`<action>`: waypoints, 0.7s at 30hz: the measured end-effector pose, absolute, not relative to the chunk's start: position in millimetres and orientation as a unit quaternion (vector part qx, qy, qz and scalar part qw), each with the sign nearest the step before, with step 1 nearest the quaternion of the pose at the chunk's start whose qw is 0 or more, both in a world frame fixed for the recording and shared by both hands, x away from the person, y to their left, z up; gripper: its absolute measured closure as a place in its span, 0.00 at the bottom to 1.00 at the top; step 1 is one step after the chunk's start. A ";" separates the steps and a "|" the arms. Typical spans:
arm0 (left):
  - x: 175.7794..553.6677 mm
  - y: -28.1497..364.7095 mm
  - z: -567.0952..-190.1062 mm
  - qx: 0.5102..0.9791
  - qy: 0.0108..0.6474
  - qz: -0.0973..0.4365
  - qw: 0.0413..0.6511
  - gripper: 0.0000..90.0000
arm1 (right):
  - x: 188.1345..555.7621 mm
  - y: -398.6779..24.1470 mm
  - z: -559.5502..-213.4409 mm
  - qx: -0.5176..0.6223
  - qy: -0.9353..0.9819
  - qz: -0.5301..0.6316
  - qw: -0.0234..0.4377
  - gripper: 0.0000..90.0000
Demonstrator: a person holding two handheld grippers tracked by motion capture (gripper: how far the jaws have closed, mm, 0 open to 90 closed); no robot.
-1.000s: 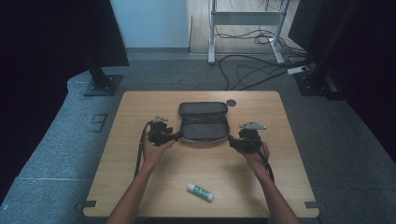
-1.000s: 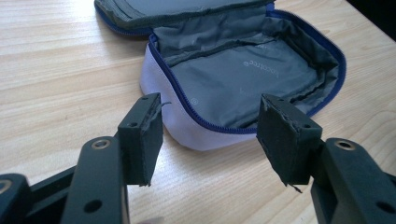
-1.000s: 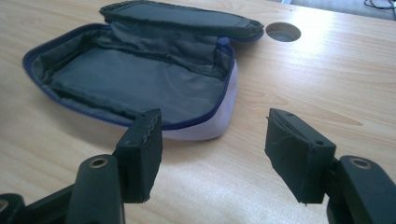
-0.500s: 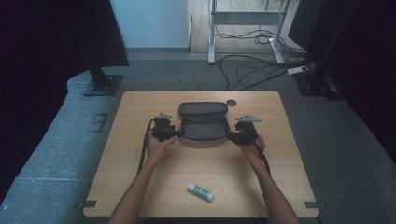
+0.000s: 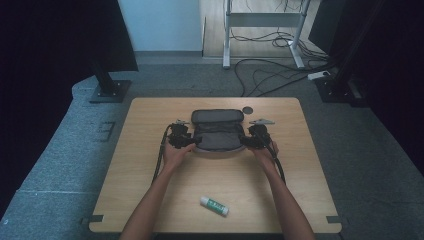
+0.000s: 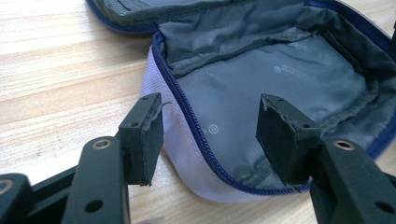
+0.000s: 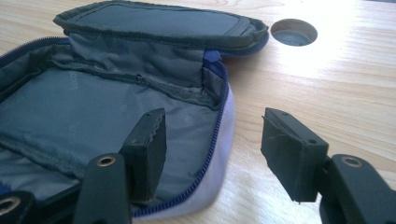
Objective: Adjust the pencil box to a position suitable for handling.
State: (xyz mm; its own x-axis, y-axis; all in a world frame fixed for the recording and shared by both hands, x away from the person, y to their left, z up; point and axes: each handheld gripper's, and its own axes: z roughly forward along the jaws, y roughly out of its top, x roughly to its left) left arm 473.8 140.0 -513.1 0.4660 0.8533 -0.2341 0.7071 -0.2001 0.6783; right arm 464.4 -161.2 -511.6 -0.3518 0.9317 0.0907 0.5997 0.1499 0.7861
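You're at a light wooden tabletop (image 5: 150, 150) with a round hole (image 5: 248, 110) near its far edge. Grey carpet (image 5: 370, 150) surrounds you, black curtains (image 5: 45, 60) hang at both sides, and ahead stand a pale wall (image 5: 160, 25), a metal frame (image 5: 262, 20) and loose cables (image 5: 270, 75).

The left gripper (image 6: 210, 135) holds its jaws apart astride the open pouch's (image 6: 280, 88) zippered rim, above the counter (image 6: 60, 70).

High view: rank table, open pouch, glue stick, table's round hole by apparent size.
Largest to smallest:
1. table
2. open pouch
3. glue stick
4. round hole
The glue stick lies nearer the camera, so the last two are unsure.
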 end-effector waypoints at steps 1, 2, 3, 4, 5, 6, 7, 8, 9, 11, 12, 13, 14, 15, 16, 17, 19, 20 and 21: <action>474.7 140.5 -514.7 0.770 0.508 0.096 0.375 0.46 | 465.8 -159.5 -512.7 0.526 0.729 0.380 0.217 0.46; 475.4 140.6 -516.3 0.769 0.510 0.095 0.373 0.46 | 467.5 -157.8 -514.0 0.525 0.731 0.377 0.218 0.47; 476.4 141.1 -518.2 0.770 0.513 0.094 0.369 0.46 | 468.4 -156.5 -515.0 0.527 0.732 0.372 0.218 0.48; 477.5 141.5 -520.4 0.769 0.516 0.093 0.366 0.46 | 470.2 -155.1 -516.8 0.526 0.735 0.367 0.220 0.48; 478.1 141.8 -521.4 0.769 0.518 0.093 0.364 0.46 | 472.5 -153.5 -519.2 0.526 0.738 0.360 0.220 0.49; 478.2 141.7 -521.6 0.768 0.518 0.093 0.365 0.46 | 473.7 -152.8 -521.1 0.529 0.738 0.358 0.220 0.50; 478.2 141.8 -521.3 0.768 0.517 0.093 0.366 0.47 | 474.5 -152.4 -522.4 0.532 0.737 0.356 0.219 0.52; 478.2 141.7 -521.1 0.768 0.517 0.094 0.367 0.47 | 475.7 -152.3 -524.7 0.534 0.736 0.355 0.218 0.53; 478.4 141.7 -521.4 0.768 0.517 0.095 0.366 0.48 | 476.3 -152.2 -526.0 0.535 0.736 0.354 0.216 0.54; 479.0 141.9 -522.7 0.768 0.519 0.093 0.364 0.51 | 477.8 -152.1 -530.0 0.538 0.737 0.350 0.211 0.57; 479.3 142.1 -523.4 0.770 0.518 0.093 0.361 0.54 | 478.3 -151.8 -531.6 0.540 0.737 0.349 0.208 0.58; 479.6 142.2 -524.3 0.770 0.519 0.093 0.358 0.55 | 478.8 -151.5 -533.2 0.541 0.738 0.348 0.206 0.59; 479.8 142.2 -524.8 0.771 0.520 0.093 0.357 0.56 | 479.0 -151.2 -535.1 0.541 0.739 0.346 0.203 0.61; 479.9 142.2 -525.4 0.771 0.521 0.092 0.356 0.58 | 479.4 -150.4 -537.4 0.542 0.741 0.342 0.199 0.64; 480.3 142.3 -526.1 0.771 0.522 0.091 0.354 0.58 | 479.4 -150.4 -537.4 0.542 0.741 0.342 0.199 0.64; 480.4 141.8 -526.7 0.768 0.526 0.087 0.354 0.59 | 479.6 -150.0 -538.9 0.542 0.743 0.340 0.196 0.65; 480.1 140.1 -527.4 0.770 0.526 0.093 0.349 0.60 | 480.2 -149.9 -540.0 0.542 0.743 0.340 0.196 0.68; 480.1 139.3 -528.0 0.770 0.528 0.096 0.346 0.61 | 480.4 -149.9 -539.7 0.543 0.741 0.339 0.200 0.71; 480.3 139.3 -528.5 0.771 0.527 0.098 0.344 0.62 | 480.6 -150.1 -539.6 0.544 0.741 0.338 0.202 0.73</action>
